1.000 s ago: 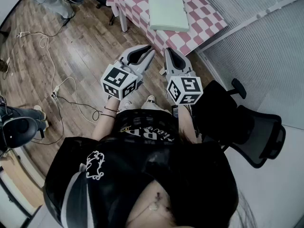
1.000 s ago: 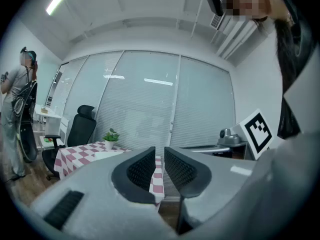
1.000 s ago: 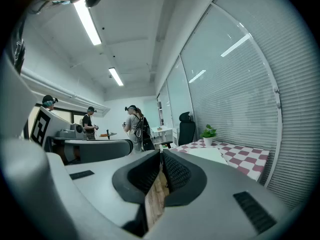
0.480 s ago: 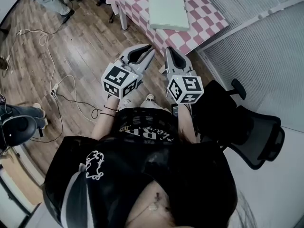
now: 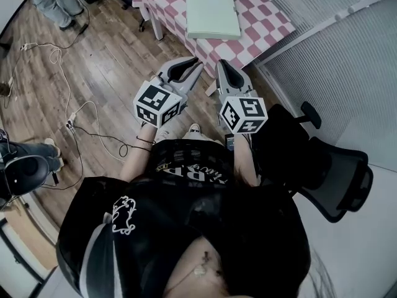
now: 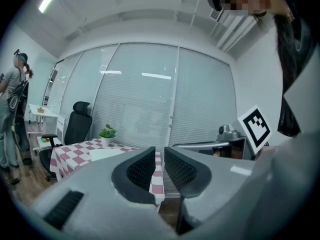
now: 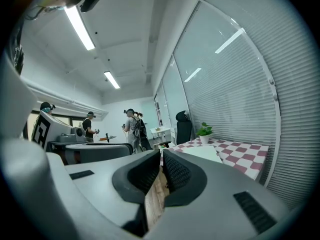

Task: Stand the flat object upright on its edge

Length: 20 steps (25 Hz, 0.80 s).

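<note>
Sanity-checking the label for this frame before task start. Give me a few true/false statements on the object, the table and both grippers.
1. The flat object lies flat on the checkered table. True.
2. The left gripper is clamped on the flat object. False: its jaws are shut on nothing, well short of the object.
3. The right gripper is shut and empty. True.
4. The potted plant stands on the floor. False: it stands on the checkered table, beyond the flat object.
5. The flat object already stands on its edge. False: it is lying on its broad face.
</note>
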### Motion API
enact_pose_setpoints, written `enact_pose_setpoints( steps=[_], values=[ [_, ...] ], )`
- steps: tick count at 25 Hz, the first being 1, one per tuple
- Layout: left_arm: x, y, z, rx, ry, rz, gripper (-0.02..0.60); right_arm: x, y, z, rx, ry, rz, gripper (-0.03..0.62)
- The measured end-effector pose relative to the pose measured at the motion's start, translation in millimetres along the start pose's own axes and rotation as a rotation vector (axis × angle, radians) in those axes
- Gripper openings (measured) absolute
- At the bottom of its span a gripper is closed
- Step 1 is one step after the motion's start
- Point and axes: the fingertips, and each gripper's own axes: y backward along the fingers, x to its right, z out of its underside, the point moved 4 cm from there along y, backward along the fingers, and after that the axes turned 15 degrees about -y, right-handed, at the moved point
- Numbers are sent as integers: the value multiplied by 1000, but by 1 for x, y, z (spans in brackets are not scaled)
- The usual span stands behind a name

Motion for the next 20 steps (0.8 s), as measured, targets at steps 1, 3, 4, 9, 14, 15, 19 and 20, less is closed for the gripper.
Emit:
enact_pose_setpoints(
  steps=[1, 3, 4, 9, 14, 15, 19, 20],
  values=[
    [1, -5, 0, -2, 0, 1, 61, 4, 0, -1, -1, 0, 1, 26],
    [4, -14, 1, -5, 1, 4, 61, 14, 1, -4, -2, 0, 4, 26],
    [6, -19, 1, -6, 0, 6, 61, 19, 2, -5, -2, 0, 6, 26],
    [16, -42, 2, -20, -11, 3, 61, 46, 7, -13, 2, -5, 7, 26],
    [20, -51, 10, -44, -12, -28, 61, 71, 11, -15, -1, -16, 9, 26],
    [20, -51, 12, -55, -12, -33, 61, 74, 10, -13, -5, -20, 9, 26],
    [16, -55, 16, -81, -16, -50, 61, 85, 7, -13, -4, -41, 3, 26],
    [14, -56, 16, -82, -15, -54, 61, 87, 4, -14, -1, -49, 1, 26]
  ],
)
